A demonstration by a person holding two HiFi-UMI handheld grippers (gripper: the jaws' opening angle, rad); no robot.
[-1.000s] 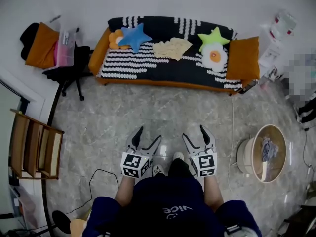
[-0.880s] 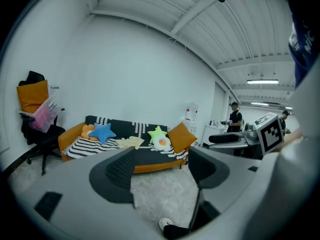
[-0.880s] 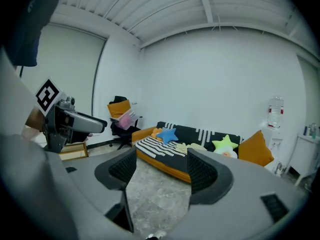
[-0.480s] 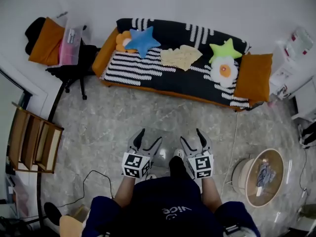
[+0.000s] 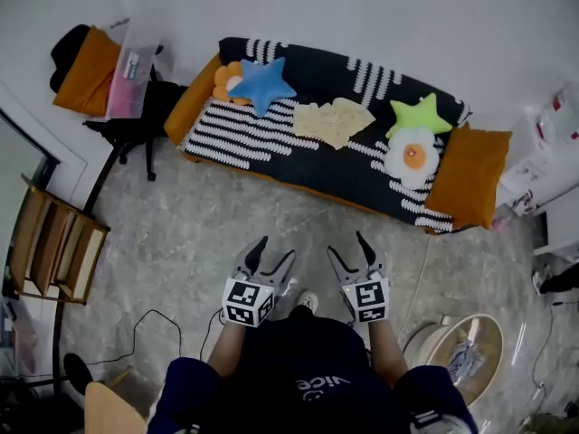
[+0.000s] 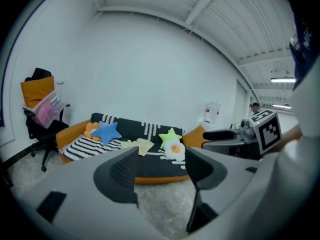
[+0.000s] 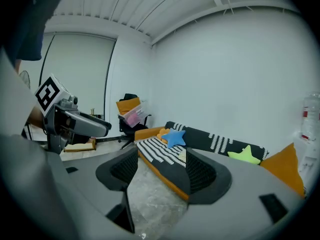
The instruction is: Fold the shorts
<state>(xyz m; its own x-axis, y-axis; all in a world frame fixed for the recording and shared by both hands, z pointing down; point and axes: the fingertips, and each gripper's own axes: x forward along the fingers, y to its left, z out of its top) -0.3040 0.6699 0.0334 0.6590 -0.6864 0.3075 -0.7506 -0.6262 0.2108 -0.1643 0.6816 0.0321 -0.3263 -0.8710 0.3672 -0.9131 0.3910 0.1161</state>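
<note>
Since a second ago the sofa point(image 5: 353, 170) has drawn nearer in the head view. Shorts point(image 5: 333, 121) (pale yellow, rumpled) lie on its seat, well ahead of the left gripper point(image 5: 274, 251) and right gripper point(image 5: 348, 247), which are both over bare floor. Left gripper view: jaws stand apart, having just closed a little, with nothing between them; the shorts point(image 6: 141, 145) show far beyond the gap. Right gripper view: jaws likewise apart and empty, and the shorts point(image 7: 182, 155) peek past the right jaw's inner edge.
</note>
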